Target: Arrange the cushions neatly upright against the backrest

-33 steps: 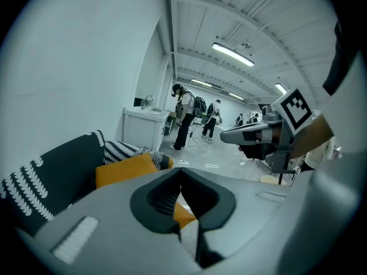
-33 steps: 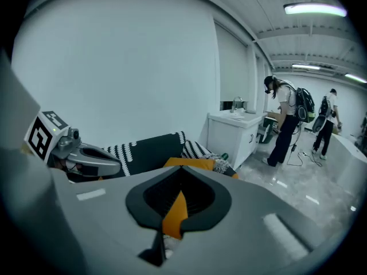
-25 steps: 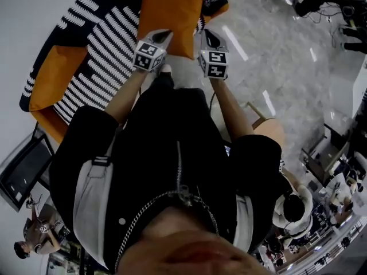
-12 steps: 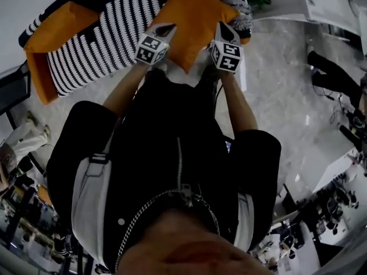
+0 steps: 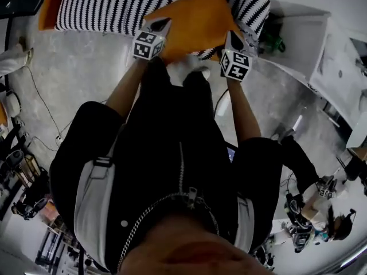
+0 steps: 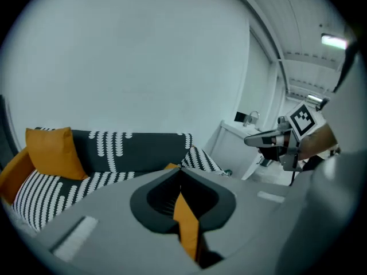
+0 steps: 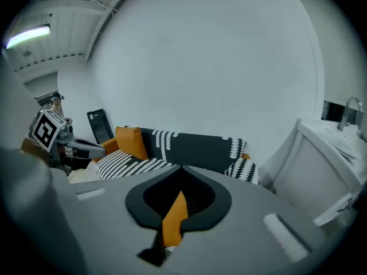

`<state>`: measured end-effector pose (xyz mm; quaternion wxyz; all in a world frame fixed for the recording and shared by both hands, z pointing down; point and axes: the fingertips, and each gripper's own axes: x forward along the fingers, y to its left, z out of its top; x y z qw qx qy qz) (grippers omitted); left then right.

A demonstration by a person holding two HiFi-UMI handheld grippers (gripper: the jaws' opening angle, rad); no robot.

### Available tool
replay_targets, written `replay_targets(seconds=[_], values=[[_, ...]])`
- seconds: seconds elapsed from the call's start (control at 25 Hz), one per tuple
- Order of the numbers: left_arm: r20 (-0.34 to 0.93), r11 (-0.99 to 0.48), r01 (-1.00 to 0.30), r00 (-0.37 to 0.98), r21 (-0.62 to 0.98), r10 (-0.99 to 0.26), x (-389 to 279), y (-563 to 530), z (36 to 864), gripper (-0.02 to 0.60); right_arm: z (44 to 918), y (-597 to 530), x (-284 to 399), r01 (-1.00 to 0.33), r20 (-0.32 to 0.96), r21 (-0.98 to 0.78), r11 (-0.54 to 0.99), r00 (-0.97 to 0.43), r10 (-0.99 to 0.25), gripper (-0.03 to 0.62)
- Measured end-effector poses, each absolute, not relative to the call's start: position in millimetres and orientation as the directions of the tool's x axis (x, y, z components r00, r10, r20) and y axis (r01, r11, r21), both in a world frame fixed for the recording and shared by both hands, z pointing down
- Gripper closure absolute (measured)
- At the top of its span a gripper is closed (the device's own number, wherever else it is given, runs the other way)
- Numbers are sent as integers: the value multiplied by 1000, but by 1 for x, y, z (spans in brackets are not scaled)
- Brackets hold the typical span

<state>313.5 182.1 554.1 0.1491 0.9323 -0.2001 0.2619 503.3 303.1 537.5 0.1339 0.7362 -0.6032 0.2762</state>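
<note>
Between the person and the black-and-white striped sofa [image 6: 114, 179], a plain orange square fabric cushion [image 5: 198, 17] hangs in the air, carried by both tools. The left gripper [image 5: 161, 25] is clenched on the cushion's left edge and the right gripper [image 5: 233, 39] on its right edge. Each gripper view shows a thin fold of orange cloth pinched between closed jaws.

The step in hand looks like bringing this cushion to the dark patterned backrest [image 6: 137, 145]. To do it well, both grippers should probably travel together and level, without pulling apart, since each holds only a narrow fold that could slip. The lower edge would best land on the seat close to the backrest. The top can then lean back until it rests there, and only then should the jaws let go.

A second orange cushion [image 6: 54, 152] stands against the backrest towards the sofa's left end, and a long stretch of seat to its right looks free. A white cabinet with a tap [image 7: 324, 165] stands just beside the sofa's right end, so the right gripper has less room there. A thin cable [image 5: 35, 96] trails on the pale floor to the left, well apart from the sofa front.
</note>
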Motion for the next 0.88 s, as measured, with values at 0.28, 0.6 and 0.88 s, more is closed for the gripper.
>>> replay_targets(seconds=[0.28,0.6,0.88], values=[[568,-767,-617,700,175,-434,284,204,579,571,570,287,506,-993,577,-110,-35,-35,-816,591],[646,-679,-718,594,157,-479,236,225,652,571,613,267,522,-996,605,-84,23,-70,-794,582],[740,-687,-717,524,117,-421,222,261,733,564,671,273,552,-990,676,11,138,-94,-731,520]])
